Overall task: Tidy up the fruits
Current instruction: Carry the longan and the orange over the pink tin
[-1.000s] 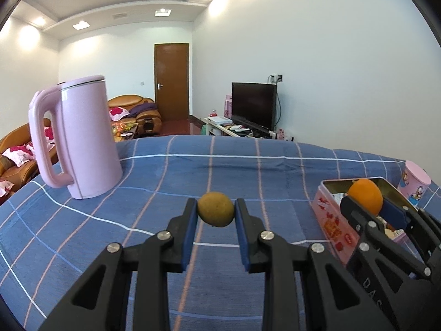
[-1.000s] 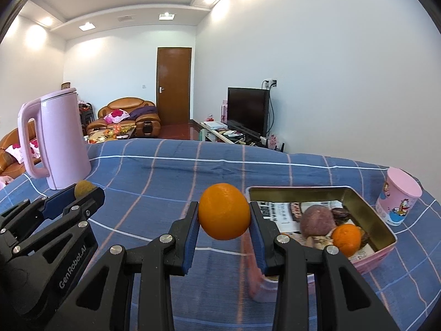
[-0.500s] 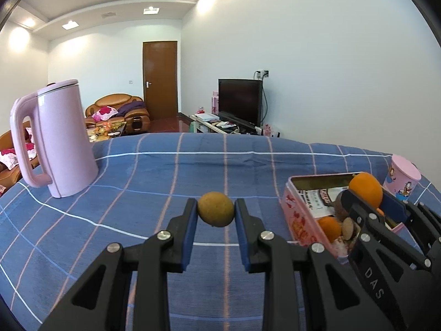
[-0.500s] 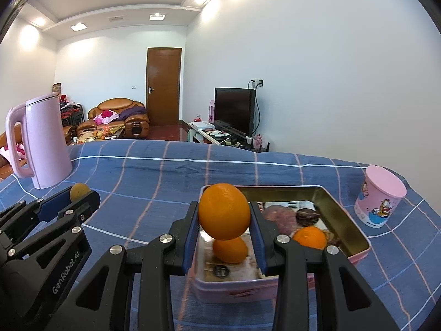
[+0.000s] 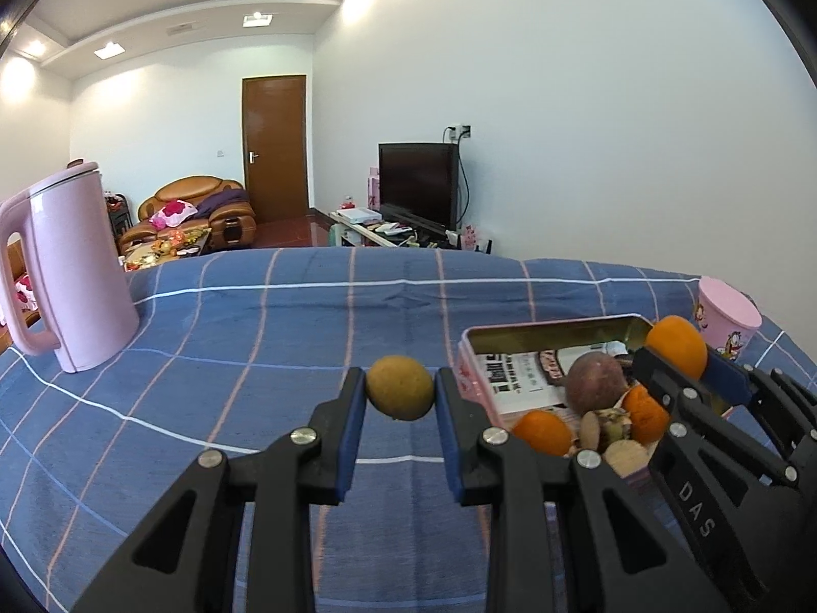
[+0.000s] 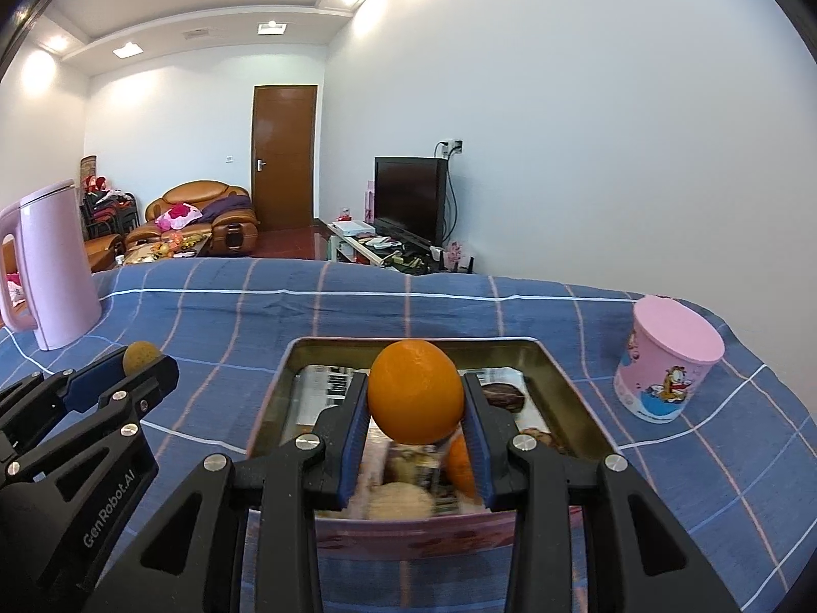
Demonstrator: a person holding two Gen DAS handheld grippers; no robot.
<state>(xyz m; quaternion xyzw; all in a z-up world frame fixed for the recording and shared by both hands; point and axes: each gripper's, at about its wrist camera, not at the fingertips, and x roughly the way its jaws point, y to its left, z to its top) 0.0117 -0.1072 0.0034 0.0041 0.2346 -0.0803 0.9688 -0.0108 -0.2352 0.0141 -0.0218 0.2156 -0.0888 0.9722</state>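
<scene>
Tin [image 6: 556, 362]: metal, glossy gold inside, pink printed outside, printed paper lining. Tablecloth [image 5: 306, 316]: woven cloth, matt, creased. Kettle [image 5: 76, 276]: smooth pink plastic, satin sheen. Cup [image 6: 664, 362]: glossy printed plastic. Orange [image 6: 414, 391]: dimpled, slight shine. Brown fruit [image 5: 400, 386]: matt, rough skin. Gripper fingers [image 5: 347, 424]: matt black plastic, 2 blue pads each, bright metal screws.
</scene>
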